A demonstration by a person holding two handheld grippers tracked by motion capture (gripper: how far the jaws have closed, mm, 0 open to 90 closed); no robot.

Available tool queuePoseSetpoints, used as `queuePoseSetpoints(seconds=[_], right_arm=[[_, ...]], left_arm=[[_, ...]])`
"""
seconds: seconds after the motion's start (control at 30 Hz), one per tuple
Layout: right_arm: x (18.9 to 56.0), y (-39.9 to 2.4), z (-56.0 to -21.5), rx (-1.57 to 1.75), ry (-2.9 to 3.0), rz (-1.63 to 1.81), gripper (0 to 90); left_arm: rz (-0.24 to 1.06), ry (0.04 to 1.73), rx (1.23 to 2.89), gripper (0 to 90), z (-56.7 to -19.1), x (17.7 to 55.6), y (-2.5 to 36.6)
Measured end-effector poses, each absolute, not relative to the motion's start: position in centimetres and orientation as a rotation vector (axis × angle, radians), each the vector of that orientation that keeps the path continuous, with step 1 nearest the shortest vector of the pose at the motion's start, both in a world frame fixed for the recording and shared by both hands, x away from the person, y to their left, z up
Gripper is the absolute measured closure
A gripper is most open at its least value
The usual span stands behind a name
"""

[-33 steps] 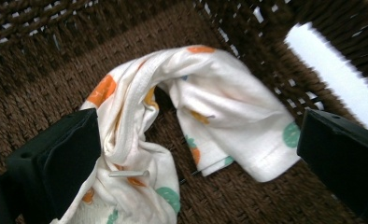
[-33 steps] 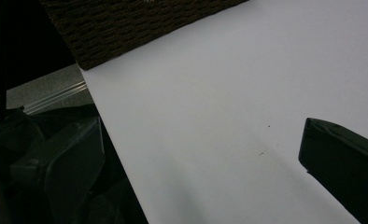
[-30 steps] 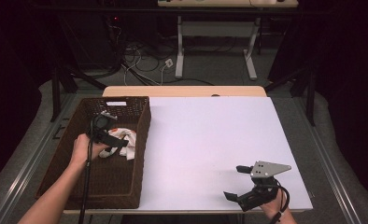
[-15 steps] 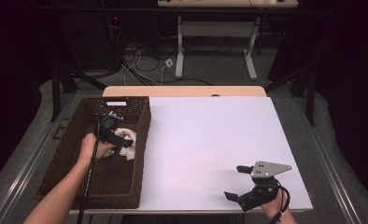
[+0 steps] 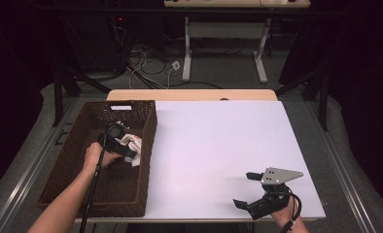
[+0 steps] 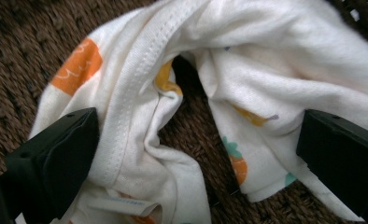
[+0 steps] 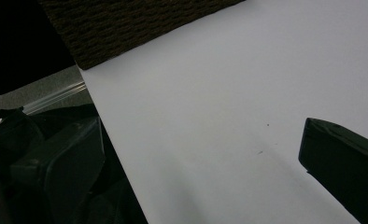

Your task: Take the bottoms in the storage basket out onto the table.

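Observation:
A white cloth [image 6: 266, 60] printed with orange and teal shapes lies crumpled on the floor of a brown wicker basket [image 5: 82, 194]. In the high view the cloth [image 5: 135, 146] sits against the basket's right wall. My left gripper [image 5: 128, 149] hangs just over it, open. In the left gripper view its two black jaws stand wide on either side of the folds, and the left gripper [image 6: 196, 154] holds nothing. My right gripper [image 5: 245, 189] rests open near the front right of the white table [image 5: 214, 141], nothing between its jaws [image 7: 196, 172].
The basket takes up the table's left side, and its corner [image 7: 140, 23] appears in the right gripper view beside the table's front edge. Beyond the table stand desk legs and loose cables [image 5: 150, 68] on the floor. A cable trails from my left gripper along the forearm.
My left hand has edged its gripper slightly forward and right, onto the cloth. The right gripper has stayed put.

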State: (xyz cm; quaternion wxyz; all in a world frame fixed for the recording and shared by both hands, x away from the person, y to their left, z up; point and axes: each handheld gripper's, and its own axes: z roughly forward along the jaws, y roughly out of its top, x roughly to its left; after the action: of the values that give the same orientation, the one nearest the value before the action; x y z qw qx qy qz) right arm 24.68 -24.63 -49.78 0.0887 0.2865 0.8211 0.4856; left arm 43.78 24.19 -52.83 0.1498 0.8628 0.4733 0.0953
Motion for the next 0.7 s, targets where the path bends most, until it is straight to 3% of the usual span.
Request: queuePoseSetpoints(seconds=[0.13, 0.23, 0.37, 0.5, 0.7], right_arm=[[24.66, -24.64, -49.80, 0.849, 2.439, 1.456, 0.0], [24.67, -24.63, -49.83, 0.852, 2.430, 1.462, 0.0], [24.63, -24.56, -49.81, 0.848, 2.431, 1.457, 0.0], [24.64, -24.60, -49.81, 0.845, 2.431, 1.462, 0.0], [24.65, -24.54, -49.82, 0.849, 2.431, 1.453, 0.0]], left_arm=[[0.252, 1.393, 2.471, 0.0, -53.19, 43.81, 24.43], [0.252, 1.411, 2.470, 5.1, -53.00, 43.78, 24.47], [0.255, 1.430, 2.460, 18.5, -52.79, 43.69, 24.74], [0.295, 1.468, 2.445, 37.9, -52.59, 43.59, 24.94], [0.317, 1.457, 2.460, 53.5, -52.27, 43.48, 24.61]])
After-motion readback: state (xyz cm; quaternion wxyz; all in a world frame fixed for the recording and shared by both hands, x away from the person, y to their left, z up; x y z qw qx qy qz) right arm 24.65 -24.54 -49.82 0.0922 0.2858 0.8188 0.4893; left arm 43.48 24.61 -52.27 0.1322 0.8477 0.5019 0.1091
